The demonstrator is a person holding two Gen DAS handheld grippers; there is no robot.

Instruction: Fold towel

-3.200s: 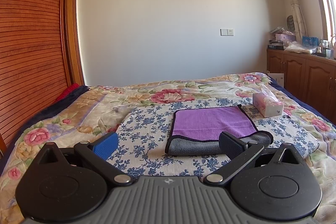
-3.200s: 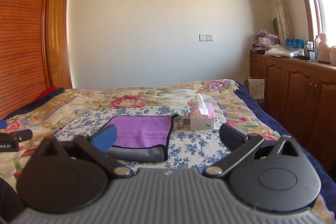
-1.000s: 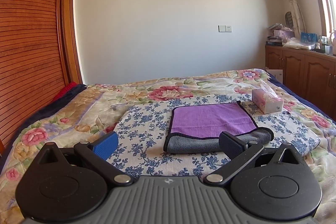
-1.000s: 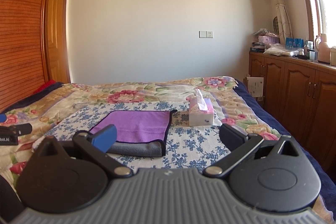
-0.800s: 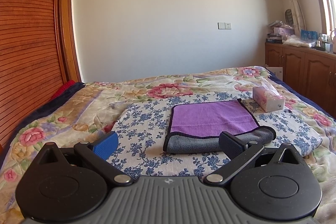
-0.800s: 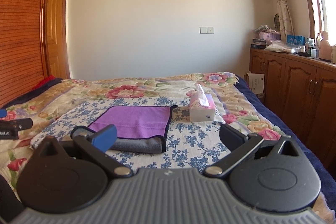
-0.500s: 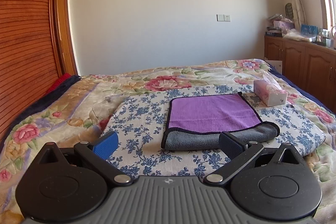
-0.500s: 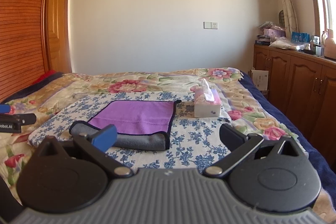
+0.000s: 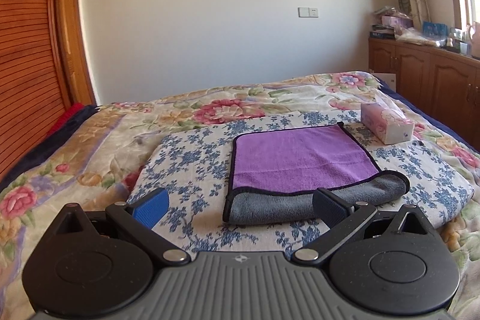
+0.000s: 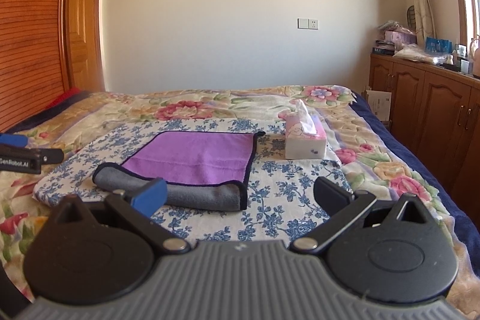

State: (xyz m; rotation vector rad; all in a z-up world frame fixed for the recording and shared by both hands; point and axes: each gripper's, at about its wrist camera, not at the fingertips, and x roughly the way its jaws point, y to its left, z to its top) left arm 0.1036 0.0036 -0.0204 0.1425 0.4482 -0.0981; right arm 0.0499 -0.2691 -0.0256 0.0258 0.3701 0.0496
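A purple towel (image 9: 297,158) with a grey underside and dark trim lies flat on a blue-flowered cloth (image 9: 192,152) on the bed; its near edge is rolled over, showing grey. It also shows in the right wrist view (image 10: 198,155). My left gripper (image 9: 240,207) is open and empty, just short of the towel's near left corner. My right gripper (image 10: 240,195) is open and empty, just short of the towel's near right corner. The left gripper's fingers (image 10: 33,155) show at the left edge of the right wrist view.
A pink tissue box (image 9: 387,125) stands on the bed right of the towel, also in the right wrist view (image 10: 304,140). Wooden cabinets (image 10: 426,107) run along the right wall. A slatted wooden wardrobe (image 9: 27,80) stands on the left. The floral quilt (image 9: 90,134) covers the bed.
Both grippers have moved forward and lower toward the towel's near edge, which now looks larger. Both stay open. The towel has not moved.
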